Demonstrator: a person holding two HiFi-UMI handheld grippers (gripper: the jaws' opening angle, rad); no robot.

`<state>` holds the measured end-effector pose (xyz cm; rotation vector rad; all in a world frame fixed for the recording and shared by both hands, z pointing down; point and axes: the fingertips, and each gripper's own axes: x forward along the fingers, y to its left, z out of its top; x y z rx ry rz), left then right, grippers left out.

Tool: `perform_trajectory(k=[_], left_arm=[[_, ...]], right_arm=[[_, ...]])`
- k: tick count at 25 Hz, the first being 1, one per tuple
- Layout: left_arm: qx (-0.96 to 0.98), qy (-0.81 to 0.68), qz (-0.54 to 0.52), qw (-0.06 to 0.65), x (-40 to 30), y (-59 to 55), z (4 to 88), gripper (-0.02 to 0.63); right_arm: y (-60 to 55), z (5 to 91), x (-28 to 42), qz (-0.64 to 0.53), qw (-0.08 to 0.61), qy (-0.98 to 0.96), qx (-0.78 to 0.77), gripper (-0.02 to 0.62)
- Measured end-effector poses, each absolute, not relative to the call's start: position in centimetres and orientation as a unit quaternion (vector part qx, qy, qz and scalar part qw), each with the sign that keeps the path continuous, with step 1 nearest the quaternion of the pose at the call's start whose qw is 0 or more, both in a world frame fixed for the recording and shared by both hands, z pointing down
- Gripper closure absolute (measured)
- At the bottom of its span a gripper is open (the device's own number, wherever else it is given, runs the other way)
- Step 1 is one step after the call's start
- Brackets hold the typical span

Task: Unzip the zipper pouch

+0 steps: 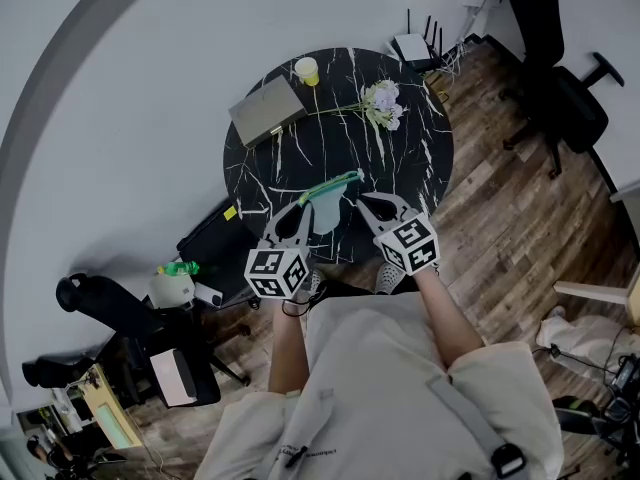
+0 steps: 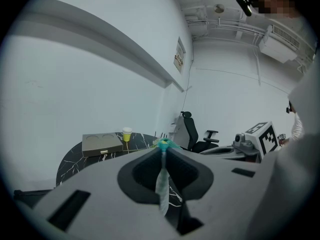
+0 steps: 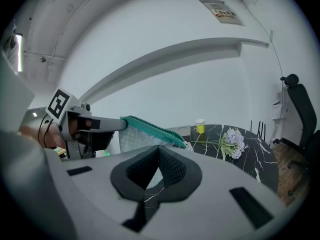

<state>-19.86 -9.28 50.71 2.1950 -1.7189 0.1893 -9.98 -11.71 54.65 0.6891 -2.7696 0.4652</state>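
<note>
Zipper pouch (image 1: pixel 325 210): pale and quilted, teal zipper along the top, held in the air over the near edge of the table (image 1: pixel 400 168).
Left gripper (image 1: pixel 300 204): clamped on the pouch's left end, fabric hanging edge-on between the pads.
Right gripper (image 1: pixel 362 204): jaws together at the zipper's right end; any pinch on the pull not discernible.
Table top: round, black marble with white veins.
Far side: grey case (image 1: pixel 266 109), yellow cup (image 1: pixel 306 69) just beside it, pale flowers (image 1: pixel 382 103) lying to the right, all well apart from the pouch.
Beyond: black office chair (image 1: pixel 555 88) on wood floor (image 1: pixel 500 238).
</note>
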Motion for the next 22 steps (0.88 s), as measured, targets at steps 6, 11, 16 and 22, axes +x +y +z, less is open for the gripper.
perform_trajectory(k=[6, 11, 16, 22], left_arm=[[0.776, -0.603, 0.067, 0.174, -19.7, -9.6, 50.6, 0.56], [0.778, -0.599, 0.069, 0.175, -19.6, -10.0, 50.8, 0.56], [0.781, -0.595, 0.074, 0.175, -19.6, -10.3, 50.8, 0.56], [0.784, -0.592, 0.075, 0.173, -19.2, -10.3, 50.7, 0.56]], right_arm=[[-12.0, 54.6, -9.8, 0.162, 0.125, -0.949, 0.241, 0.589], [-12.3, 54.8, -9.8, 0.164, 0.124, -0.948, 0.243, 0.589], [-12.7, 54.6, -9.8, 0.165, 0.123, -0.947, 0.247, 0.589], [-12.9, 54.6, -9.4, 0.165, 0.12, -0.947, 0.25, 0.589]])
